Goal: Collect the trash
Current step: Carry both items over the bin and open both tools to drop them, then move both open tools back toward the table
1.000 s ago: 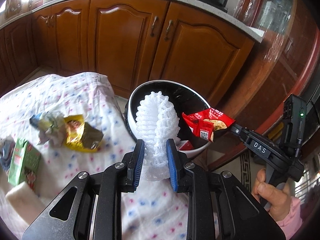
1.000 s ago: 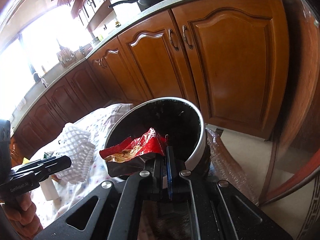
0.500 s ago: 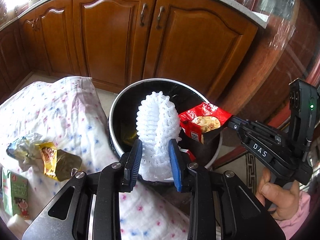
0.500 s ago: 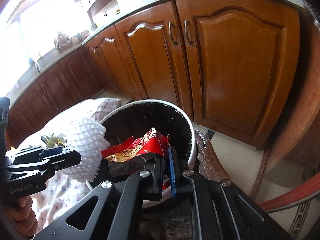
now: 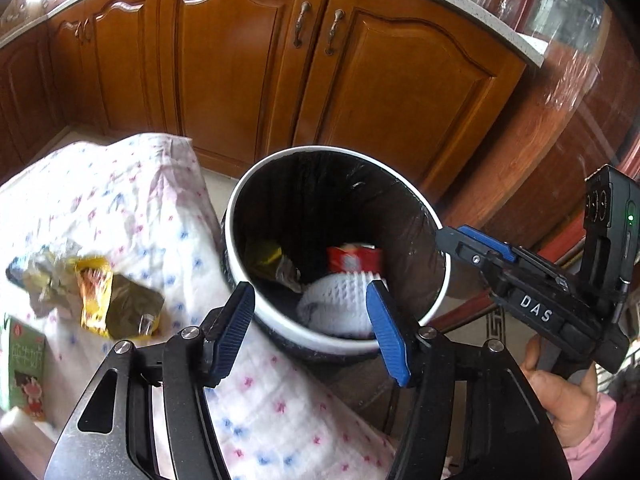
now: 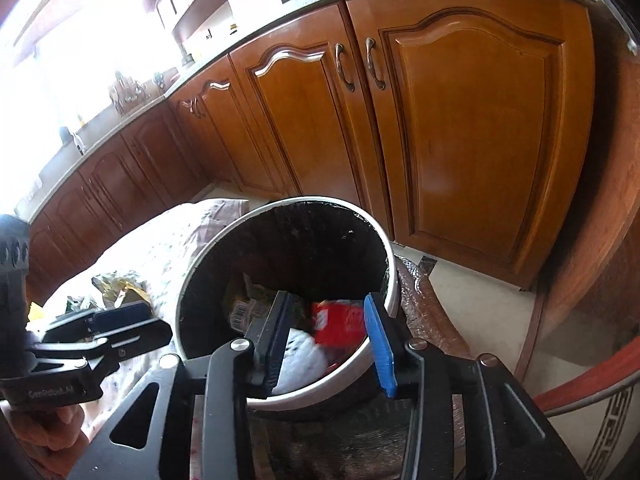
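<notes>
Both the left hand-held gripper and right hand-held gripper hang spread and empty over the bin, where the white foam net and red wrapper lie just ahead of them.

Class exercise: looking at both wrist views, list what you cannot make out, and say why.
- Bin bottom: left view, dark liner, white foam net covering it.
- Red wrapper print: right view, motion blur.
- Green carton: left view, cut off by the edge.
- Counter items: right view, window glare.
</notes>
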`<state>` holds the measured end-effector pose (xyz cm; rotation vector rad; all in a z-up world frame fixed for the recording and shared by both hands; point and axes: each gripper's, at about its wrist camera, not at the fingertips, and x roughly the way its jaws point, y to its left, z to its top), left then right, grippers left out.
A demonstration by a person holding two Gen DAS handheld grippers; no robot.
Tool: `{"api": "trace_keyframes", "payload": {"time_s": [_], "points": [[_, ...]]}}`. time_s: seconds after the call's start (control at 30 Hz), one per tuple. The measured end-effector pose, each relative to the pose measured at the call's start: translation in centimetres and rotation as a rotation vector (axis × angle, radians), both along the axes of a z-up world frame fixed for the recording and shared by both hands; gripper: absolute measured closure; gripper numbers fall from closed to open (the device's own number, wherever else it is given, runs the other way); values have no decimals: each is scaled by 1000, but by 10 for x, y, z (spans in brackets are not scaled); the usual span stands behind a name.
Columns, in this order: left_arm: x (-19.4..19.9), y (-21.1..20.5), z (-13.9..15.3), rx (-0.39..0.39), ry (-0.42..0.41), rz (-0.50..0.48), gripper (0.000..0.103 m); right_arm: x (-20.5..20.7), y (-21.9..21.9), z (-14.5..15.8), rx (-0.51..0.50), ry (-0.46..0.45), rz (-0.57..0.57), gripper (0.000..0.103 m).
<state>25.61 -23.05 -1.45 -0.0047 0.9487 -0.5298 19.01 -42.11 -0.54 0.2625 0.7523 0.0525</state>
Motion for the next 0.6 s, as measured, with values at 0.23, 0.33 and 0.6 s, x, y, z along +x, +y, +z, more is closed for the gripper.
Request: {"api": "trace_keyframes", "payload": {"time_s": [0.23, 0.33, 0.6], "points": [[-29, 34, 3, -44, -6, 54, 44, -21, 14, 5, 80, -40, 3, 34], [-41, 53, 8, -59, -25, 84, 44, -32, 23, 4, 119, -54, 9, 27], [-78, 110, 13, -112, -47, 156, 44, -52, 59, -6, 174, -58, 50, 26]]}}
